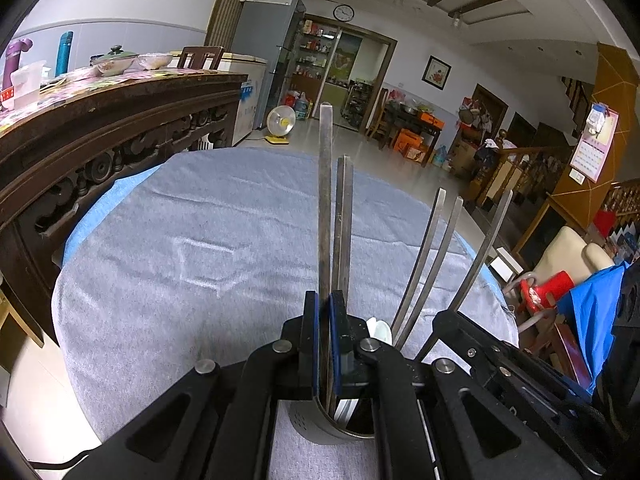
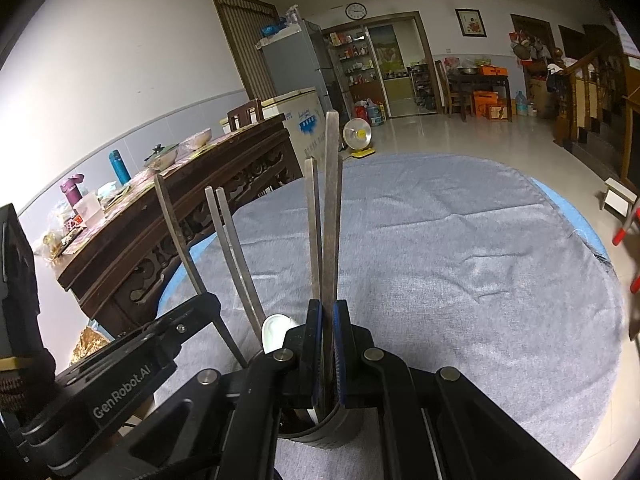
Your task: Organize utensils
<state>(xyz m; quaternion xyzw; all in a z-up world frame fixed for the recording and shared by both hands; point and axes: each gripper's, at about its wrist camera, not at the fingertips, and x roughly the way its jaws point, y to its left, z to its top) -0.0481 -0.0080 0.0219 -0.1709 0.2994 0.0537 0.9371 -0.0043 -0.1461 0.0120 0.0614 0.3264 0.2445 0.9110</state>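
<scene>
Nearest the lens at 6 o'clock in both wrist views: a steel holder (image 1: 340, 424) on a grey cloth (image 1: 180, 240), its rim right under the fingertips. The left gripper (image 1: 324, 344), jaws narrow, pinches a flat metal chopstick (image 1: 326, 208) between blue pads (image 1: 316, 340); the stick stands upright, its low end inside the holder, a second stick (image 1: 346, 220) just beside it at 1 o'clock. The right gripper (image 2: 327, 352) does likewise, jaws narrow on its own chopstick (image 2: 332, 208), w/ a neighbour stick (image 2: 313, 220) touching or nearly so; can't tell if that one is pinched too. A white spoon (image 1: 380, 330) pokes out of the holder at 3 o'clock of the left pads; three more sticks (image 1: 436, 256) lean out toward 1–2 o'clock. Judgement: both sticks appear mid-drop into the holder, task looks well along. To do it well, keep each stick vertical, lower until the tip bottoms out, then open the jaws only a little so neither stick tips & knocks the leaning ones; release one side at a time, lift straight up clear of the top ends. Thin steel on steel likely slides fast, so a slow release suits. Farther off, at 10 o'clock, a carved table (image 1: 120, 120) w/ bowls & a flask (image 1: 64, 54); at 12, a fan (image 1: 281, 122), fridge (image 1: 264, 48) and wall clock (image 1: 343, 12).
</scene>
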